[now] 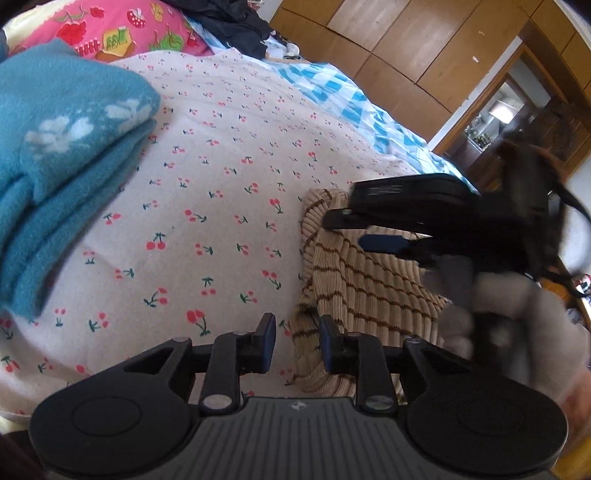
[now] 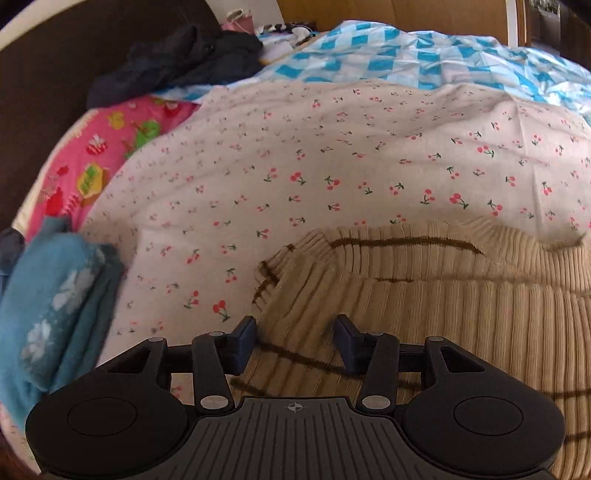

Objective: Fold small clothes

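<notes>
A beige ribbed sweater [image 1: 369, 295] [image 2: 461, 314] with thin brown stripes lies on the cherry-print sheet [image 1: 221, 184] [image 2: 295, 166]. My left gripper [image 1: 298, 334] is open at the sweater's left edge, with nothing pinched between its blue pads. My right gripper [image 2: 295, 332] is open just above the sweater's ribbed corner. In the left wrist view the right gripper [image 1: 351, 230] appears blurred over the sweater's far part, held by a grey-gloved hand [image 1: 517, 325]. A folded blue fleece garment [image 1: 55, 166] [image 2: 55, 295] sits to the left.
A pink fruit-print pillow [image 1: 122, 33] [image 2: 92, 166] and a heap of dark clothing [image 1: 229, 22] [image 2: 177, 62] lie at the bed's far end. A blue checked quilt [image 1: 332, 92] [image 2: 406, 55] covers the far side. Wooden cupboards [image 1: 406, 44] stand beyond.
</notes>
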A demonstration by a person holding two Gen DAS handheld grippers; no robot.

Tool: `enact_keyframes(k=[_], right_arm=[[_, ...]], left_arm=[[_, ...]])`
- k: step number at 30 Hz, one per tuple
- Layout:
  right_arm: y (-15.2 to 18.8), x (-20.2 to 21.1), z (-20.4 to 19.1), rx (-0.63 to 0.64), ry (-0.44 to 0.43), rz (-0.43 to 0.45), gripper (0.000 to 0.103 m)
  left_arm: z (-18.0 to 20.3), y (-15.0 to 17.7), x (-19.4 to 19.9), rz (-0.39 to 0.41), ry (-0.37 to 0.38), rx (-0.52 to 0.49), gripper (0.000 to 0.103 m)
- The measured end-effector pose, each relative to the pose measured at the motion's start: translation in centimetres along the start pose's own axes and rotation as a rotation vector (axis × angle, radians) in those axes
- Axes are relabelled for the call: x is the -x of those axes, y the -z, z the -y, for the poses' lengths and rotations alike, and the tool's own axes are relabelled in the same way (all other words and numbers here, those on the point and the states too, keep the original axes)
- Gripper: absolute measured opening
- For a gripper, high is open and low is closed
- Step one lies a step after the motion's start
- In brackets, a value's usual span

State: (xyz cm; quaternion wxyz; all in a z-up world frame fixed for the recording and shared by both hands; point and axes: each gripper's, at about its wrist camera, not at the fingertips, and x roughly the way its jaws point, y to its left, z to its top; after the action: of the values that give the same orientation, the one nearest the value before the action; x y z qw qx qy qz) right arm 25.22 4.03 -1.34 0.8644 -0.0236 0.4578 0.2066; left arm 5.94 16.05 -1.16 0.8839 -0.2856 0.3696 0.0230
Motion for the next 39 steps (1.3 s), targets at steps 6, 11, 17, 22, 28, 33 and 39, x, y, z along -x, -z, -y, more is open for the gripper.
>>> enact_keyframes(k=[6, 11, 17, 22, 28, 33, 39], right_arm=[[-1.2, 1.9, 0.4, -0.051, -0.014, 0.041, 0.013], [-2.5, 2.3, -0.3, -0.068, 0.013, 0.125, 0.008], [-1.8, -1.9, -1.2, -0.061, -0.035, -0.003, 0.006], [-1.6, 1.9, 0.0, -0.09, -0.077, 0.077, 0.013], [-0.5, 2.4, -0.3, 0.015, -0.039, 0.001, 0.04], [0.3, 0.1, -1.1, 0.071, 0.035, -0.044, 0.023], [-1.4, 2.0, -0.8, 0.007, -0.028, 0.029, 0.011]], left_arm=[[-0.5, -0.2, 0.2, 0.001, 0.05, 0.015, 0.032], [-0.4, -0.2, 0.6, 0.012, 0.088, 0.005, 0.034], [-0.5, 0.0, 0.5, -0.012, 0.043, 0.017, 0.034], [-0.9, 0.3, 2.0, 0.043, 0.061, 0.024, 0.035], [0.4, 1.1, 3.4, 0.071, 0.135, -0.051, 0.045], [1.2, 1.3, 0.9, -0.047, 0.085, -0.098, 0.042], [0.4, 1.0, 1.7, 0.002, 0.041, -0.065, 0.021]])
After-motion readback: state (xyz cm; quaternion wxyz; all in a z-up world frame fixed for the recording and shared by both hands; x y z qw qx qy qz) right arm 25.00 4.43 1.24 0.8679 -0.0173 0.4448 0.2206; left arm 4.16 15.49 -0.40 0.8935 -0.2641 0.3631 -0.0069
